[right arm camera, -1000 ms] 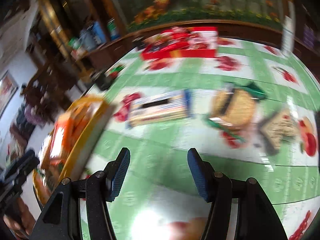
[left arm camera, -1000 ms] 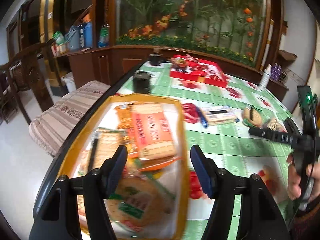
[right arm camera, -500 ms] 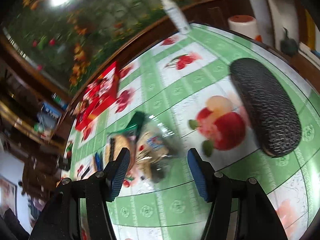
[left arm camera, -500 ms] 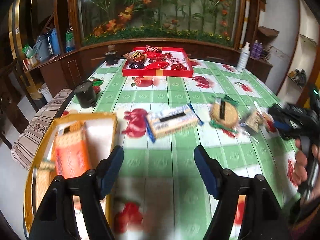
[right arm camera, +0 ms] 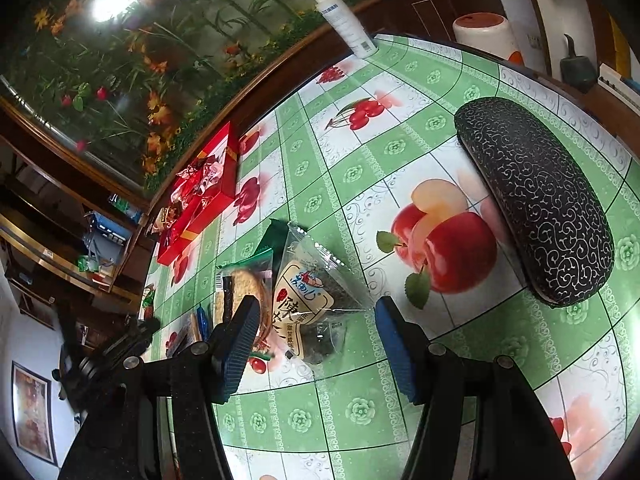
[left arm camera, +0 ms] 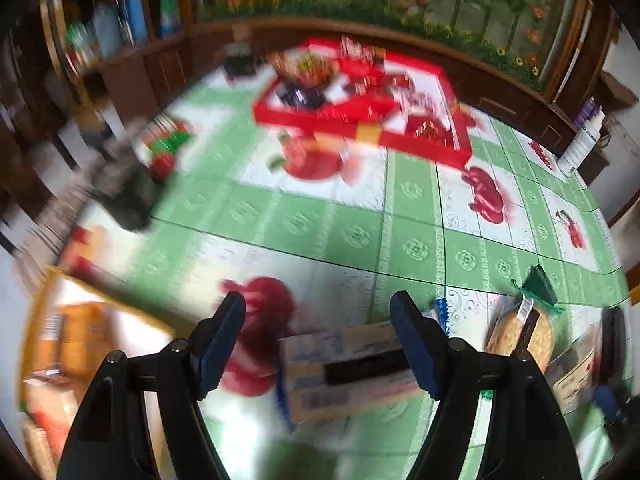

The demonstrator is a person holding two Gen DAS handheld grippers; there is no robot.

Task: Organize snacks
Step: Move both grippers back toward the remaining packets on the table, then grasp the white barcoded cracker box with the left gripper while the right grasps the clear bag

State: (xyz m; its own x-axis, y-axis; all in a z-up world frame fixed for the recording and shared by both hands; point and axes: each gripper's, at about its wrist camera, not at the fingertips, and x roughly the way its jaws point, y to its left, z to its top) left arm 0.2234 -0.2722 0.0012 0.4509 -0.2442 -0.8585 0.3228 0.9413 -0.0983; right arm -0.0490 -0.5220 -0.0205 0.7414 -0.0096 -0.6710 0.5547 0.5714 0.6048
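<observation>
Fruit-print tablecloth (right arm camera: 400, 152): both grippers gaping, empty; right gripper (right arm camera: 312, 344) should straddle clear snack packet (right arm camera: 312, 296) squarely, left gripper (left arm camera: 316, 344) just widened over biscuit box (left arm camera: 344, 372).

Table (right arm camera: 400, 420) is covered in glossy green wipe-clean plastic cloth. Clear crinkly film is seen on the snack packet (right arm camera: 316, 292). The glasses case (right arm camera: 540, 204) looks matt and textured, the red box (right arm camera: 208, 184) shiny card.

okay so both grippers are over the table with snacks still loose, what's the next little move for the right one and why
Probably ease the right gripper forward and down, then close on the clear triangular snack packet. Its jaws stand open and empty with that packet lying right between the fingers' line, apart from the black patterned case. The left gripper seems lined up on the long biscuit box.
</observation>
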